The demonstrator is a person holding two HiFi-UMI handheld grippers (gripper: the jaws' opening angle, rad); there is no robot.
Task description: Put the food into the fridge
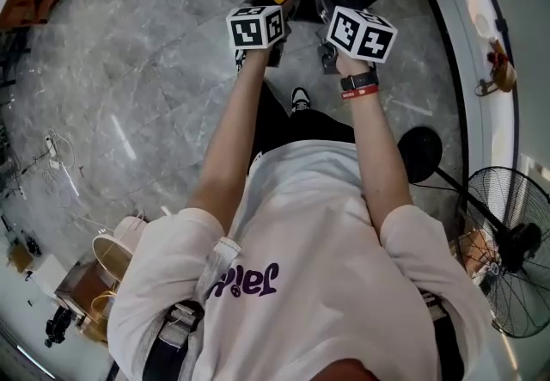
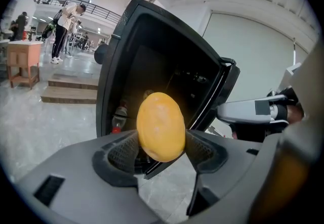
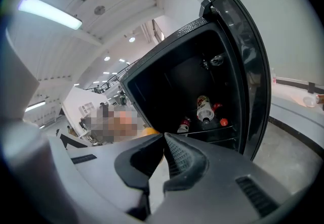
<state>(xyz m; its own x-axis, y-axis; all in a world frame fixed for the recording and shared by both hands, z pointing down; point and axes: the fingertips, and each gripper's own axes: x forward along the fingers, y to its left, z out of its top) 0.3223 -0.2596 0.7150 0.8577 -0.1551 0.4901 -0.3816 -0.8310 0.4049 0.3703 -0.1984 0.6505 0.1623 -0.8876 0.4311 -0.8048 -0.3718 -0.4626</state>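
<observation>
Before fridge [image 3: 182, 81] (bottles [image 3: 204, 108] inside), fruit [image 2: 161, 126] in left gripper [image 2: 162, 148]

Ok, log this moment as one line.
left claw: shut on yellow fruit | right claw: shut, empty | fridge: open, bottles inside | yellow fruit: not yet inside

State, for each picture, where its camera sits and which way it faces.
Head view: on the person's head, facing steeply down; arms, white T-shirt show.
Left gripper view: on the left tool, facing the open black fridge; jaws clamp a smooth yellow oval fruit.
Right gripper view: on the right tool, jaws together; shares that fridge.
</observation>
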